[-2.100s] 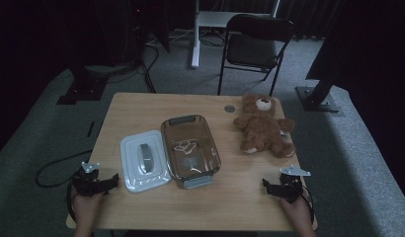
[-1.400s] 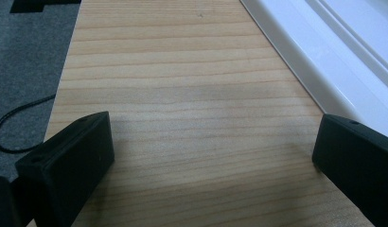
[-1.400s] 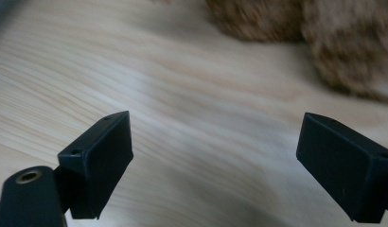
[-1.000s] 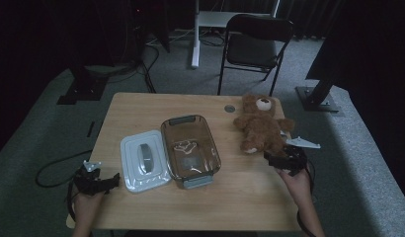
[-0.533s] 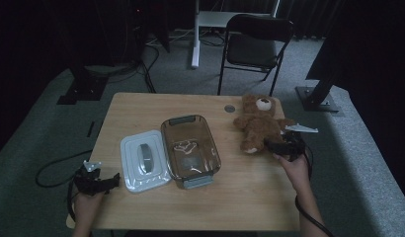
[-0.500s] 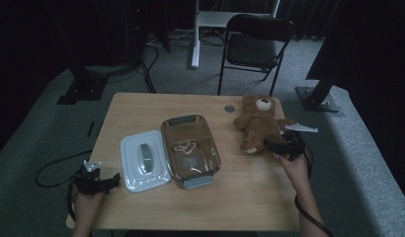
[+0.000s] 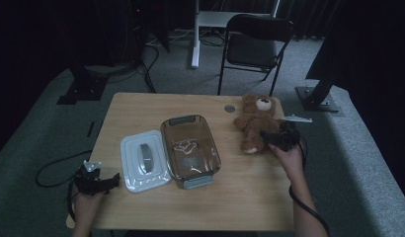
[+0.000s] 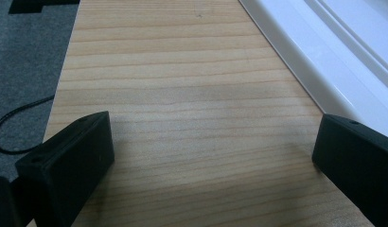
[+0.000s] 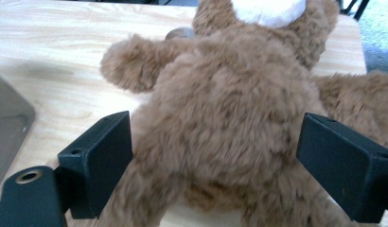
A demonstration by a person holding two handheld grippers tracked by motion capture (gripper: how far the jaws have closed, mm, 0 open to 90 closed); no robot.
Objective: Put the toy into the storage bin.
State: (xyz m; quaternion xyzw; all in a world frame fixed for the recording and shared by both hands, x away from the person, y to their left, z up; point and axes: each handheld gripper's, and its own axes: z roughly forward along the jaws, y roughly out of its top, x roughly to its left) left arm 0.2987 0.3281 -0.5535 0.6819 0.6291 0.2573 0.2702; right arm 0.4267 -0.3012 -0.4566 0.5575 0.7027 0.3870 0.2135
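High view: teddy bear (image 7: pixel 256 122) lies at counter's (image 7: pixel 240 197) far right; right tongs (image 7: pixel 269 137) at its leg.
Left gripper view: left tongs (image 8: pixel 211 156) wide over bare wood, beside white lid (image 8: pixel 334 61).
Right gripper view: jaws wide, straddling bear's belly.

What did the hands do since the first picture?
The right gripper moved up from the table's near edge to the teddy bear; its open jaws now sit either side of the bear's body, not yet squeezing. The left gripper, lid, container and bear stayed put.
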